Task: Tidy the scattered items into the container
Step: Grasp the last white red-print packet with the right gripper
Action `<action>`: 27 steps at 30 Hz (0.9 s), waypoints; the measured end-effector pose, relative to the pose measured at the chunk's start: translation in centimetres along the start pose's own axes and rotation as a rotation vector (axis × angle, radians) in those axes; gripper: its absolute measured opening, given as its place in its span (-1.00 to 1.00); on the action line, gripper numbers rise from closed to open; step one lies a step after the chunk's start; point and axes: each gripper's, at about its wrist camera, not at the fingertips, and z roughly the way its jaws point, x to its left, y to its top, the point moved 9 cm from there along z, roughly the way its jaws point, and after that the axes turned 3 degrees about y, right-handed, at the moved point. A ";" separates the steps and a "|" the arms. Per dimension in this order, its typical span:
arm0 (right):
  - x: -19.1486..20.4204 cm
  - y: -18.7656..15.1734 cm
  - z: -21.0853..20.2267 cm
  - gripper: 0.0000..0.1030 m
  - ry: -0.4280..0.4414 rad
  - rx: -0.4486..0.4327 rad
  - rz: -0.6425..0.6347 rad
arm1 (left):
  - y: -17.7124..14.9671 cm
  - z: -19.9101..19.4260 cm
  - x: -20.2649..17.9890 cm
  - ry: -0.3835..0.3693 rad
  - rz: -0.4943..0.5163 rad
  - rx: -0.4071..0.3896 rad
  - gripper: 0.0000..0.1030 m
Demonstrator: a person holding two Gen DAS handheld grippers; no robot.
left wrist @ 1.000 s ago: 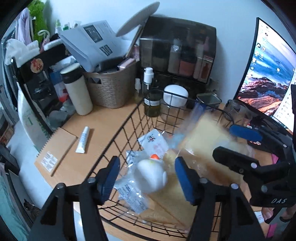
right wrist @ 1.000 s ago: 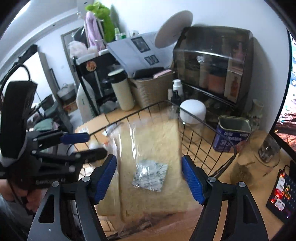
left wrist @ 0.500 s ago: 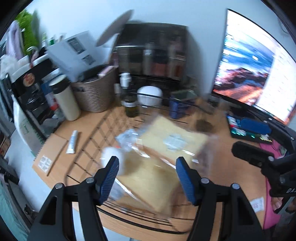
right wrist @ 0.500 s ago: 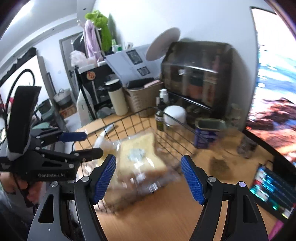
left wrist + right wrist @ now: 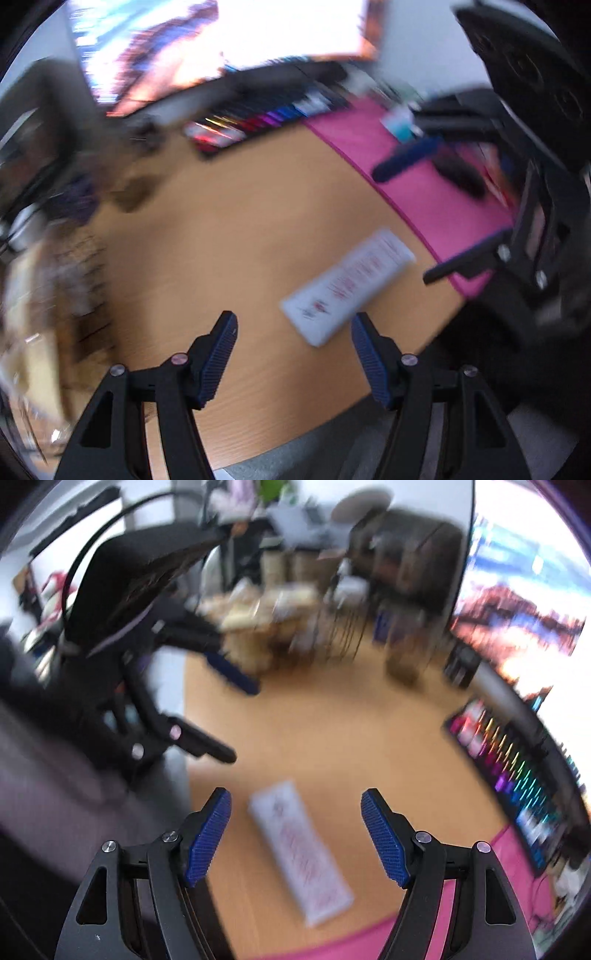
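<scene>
Both my grippers swing away from the wire basket (image 5: 280,627), now blurred at upper centre; left gripper (image 5: 293,354) and right gripper (image 5: 295,834) gape empty over a white tube (image 5: 299,853) lying on the table (image 5: 332,731).

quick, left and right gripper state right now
left gripper: open, holding nothing, above the white tube on the desk.
right gripper: open, holding nothing, over the same tube.

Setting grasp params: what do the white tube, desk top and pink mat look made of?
Tube: looks like soft plastic, matte white with red print and a flat crimped end; blur leaves it open.
Desk: wood or wood-look laminate, pale grain lines, smooth.
Mat: probably fabric or rubber, flat magenta, no shine.
</scene>
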 end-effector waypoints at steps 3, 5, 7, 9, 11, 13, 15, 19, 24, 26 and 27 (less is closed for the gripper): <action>-0.1 -3.4 1.4 0.44 0.002 0.067 -0.012 | 0.1 2.4 -1.2 -0.019 0.055 0.055 0.37; 0.2 -4.7 2.1 0.44 0.046 0.084 -0.021 | 0.4 3.6 -1.8 -0.030 0.079 0.078 0.37; -0.1 -5.8 2.9 0.44 0.050 0.103 -0.034 | 0.7 4.7 -2.0 -0.046 0.086 0.105 0.37; -0.5 -6.5 3.7 0.44 0.055 0.116 -0.045 | 0.9 5.7 -2.2 -0.059 0.098 0.122 0.37; -1.1 -6.9 4.3 0.44 0.061 0.123 -0.043 | 0.9 6.3 -2.4 -0.063 0.114 0.132 0.37; -1.6 -7.3 4.9 0.44 0.077 0.129 -0.038 | 1.0 6.9 -2.5 -0.070 0.129 0.143 0.37; -1.9 -7.7 5.4 0.44 0.090 0.138 -0.038 | 1.1 7.3 -2.8 -0.084 0.144 0.149 0.37; -1.8 -7.8 6.2 0.44 0.111 0.147 -0.053 | 1.1 7.8 -3.1 -0.105 0.163 0.154 0.36; -2.1 -7.7 6.1 0.44 0.128 0.132 -0.061 | 1.0 7.7 -3.5 -0.099 0.213 0.143 0.37; -2.3 -7.7 6.1 0.43 0.131 0.131 -0.068 | 0.8 7.6 -3.9 -0.090 0.254 0.142 0.39; -2.3 -7.7 6.1 0.42 0.132 0.130 -0.069 | 0.6 7.5 -4.2 -0.094 0.274 0.142 0.39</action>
